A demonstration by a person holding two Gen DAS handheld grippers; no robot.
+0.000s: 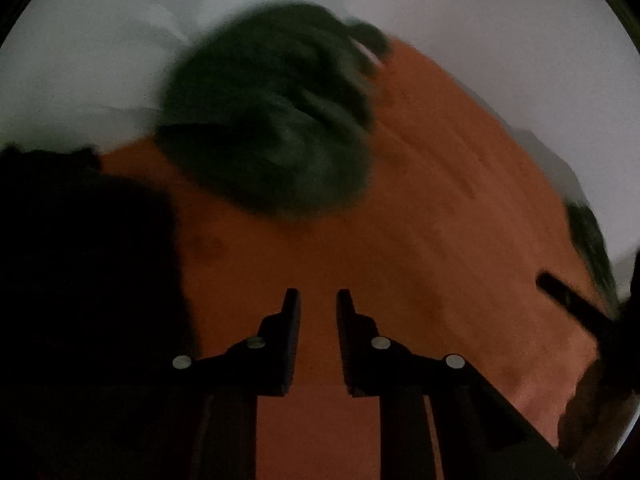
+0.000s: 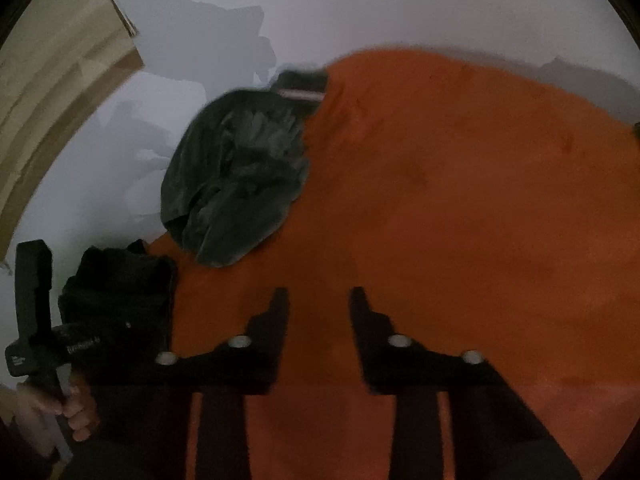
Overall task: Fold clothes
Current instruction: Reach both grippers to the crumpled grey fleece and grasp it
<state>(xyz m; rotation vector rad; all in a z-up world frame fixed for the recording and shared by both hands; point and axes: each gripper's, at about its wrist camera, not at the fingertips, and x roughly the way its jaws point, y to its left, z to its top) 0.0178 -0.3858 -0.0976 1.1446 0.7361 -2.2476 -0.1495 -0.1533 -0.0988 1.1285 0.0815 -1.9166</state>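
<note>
Crumpled dark green garment (image 2: 236, 176) atop spread orange cloth (image 2: 460, 200)

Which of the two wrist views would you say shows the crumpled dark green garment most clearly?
The right wrist view: the dark green garment is sharp, whole, with folds visible, lying on the orange cloth's edge. The left wrist view shows it whole too, but motion-blurred.

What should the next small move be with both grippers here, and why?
Probably lower the left gripper and the right gripper onto the orange cloth and close on its near edge. Both sets of jaws stand narrowly apart above it with nothing between them, so no fold has been picked up yet. The crumpled dark green garment lies further off on the cloth, out of the way.
</note>
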